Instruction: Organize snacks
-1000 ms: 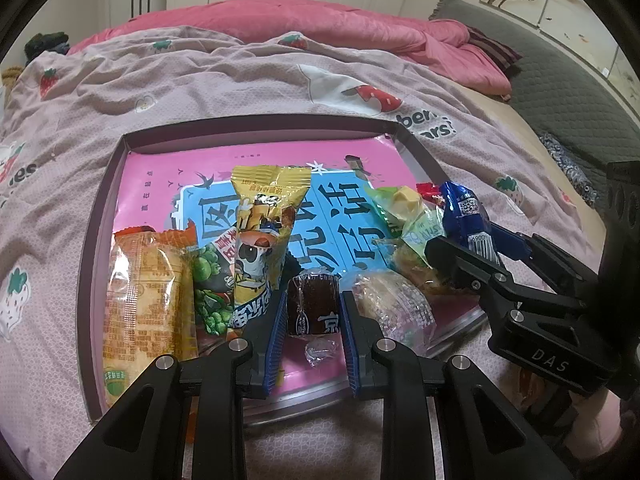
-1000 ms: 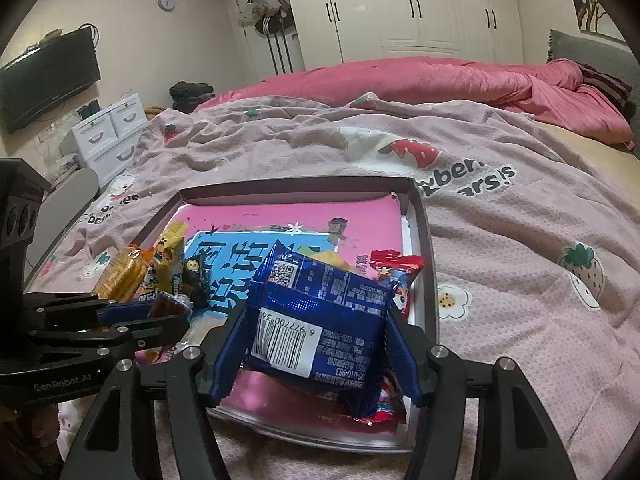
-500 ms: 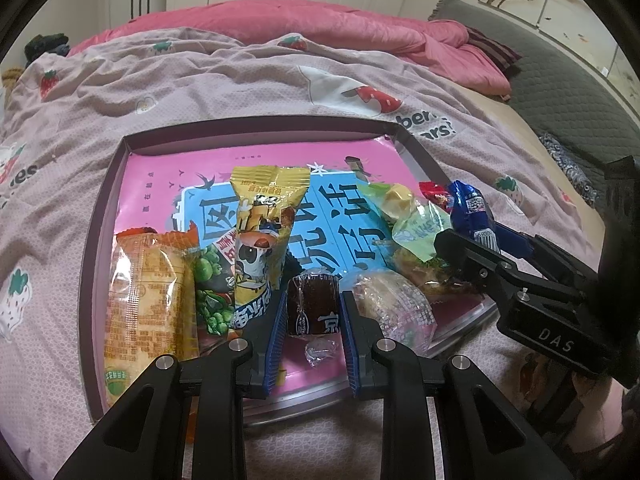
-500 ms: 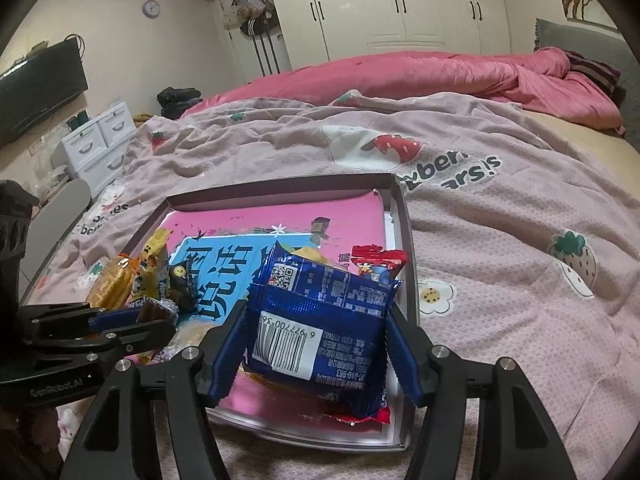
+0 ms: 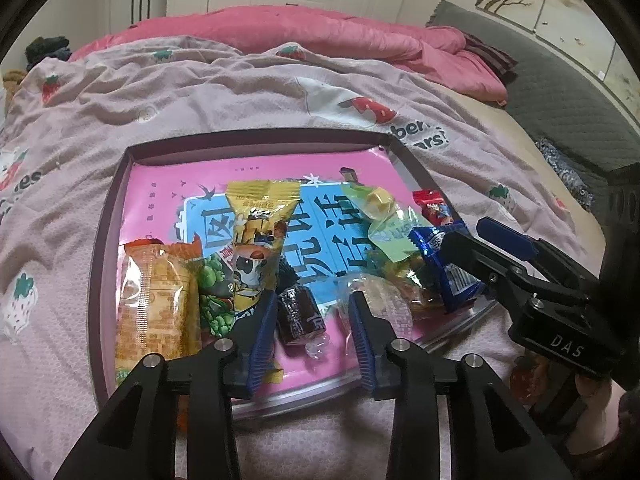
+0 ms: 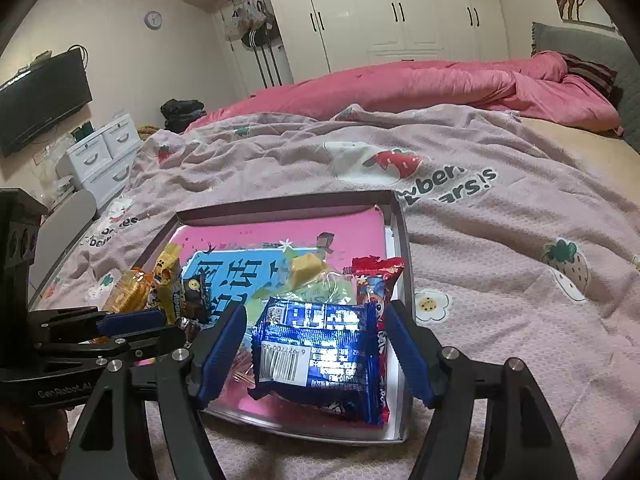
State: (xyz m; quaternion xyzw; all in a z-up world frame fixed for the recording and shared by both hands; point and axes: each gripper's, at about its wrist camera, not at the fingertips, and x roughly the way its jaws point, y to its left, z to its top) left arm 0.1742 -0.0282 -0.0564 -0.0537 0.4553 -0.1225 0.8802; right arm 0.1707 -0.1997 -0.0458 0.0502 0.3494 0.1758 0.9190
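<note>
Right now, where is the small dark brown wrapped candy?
In the left wrist view the dark brown candy lies on the tray, loose between the opened left gripper pads, right of the yellow panda packet.

Snacks in a shallow tray (image 5: 104,240) on the bed.
Blue packet (image 6: 320,356) lies barcode-up at the near right corner; dark candy (image 5: 298,314) near front; orange (image 5: 156,300) and yellow (image 5: 258,236) packs at left.

One tray (image 5: 104,248) lies on the bed ahead of two grippers, left gripper (image 5: 312,320) and right gripper (image 6: 316,348). In it are one brown candy (image 5: 298,314), one blue packet (image 6: 320,354), one yellow packet (image 5: 258,236), one orange packet (image 5: 158,300), one red packet (image 6: 376,280) and one green packet (image 5: 214,300).
</note>
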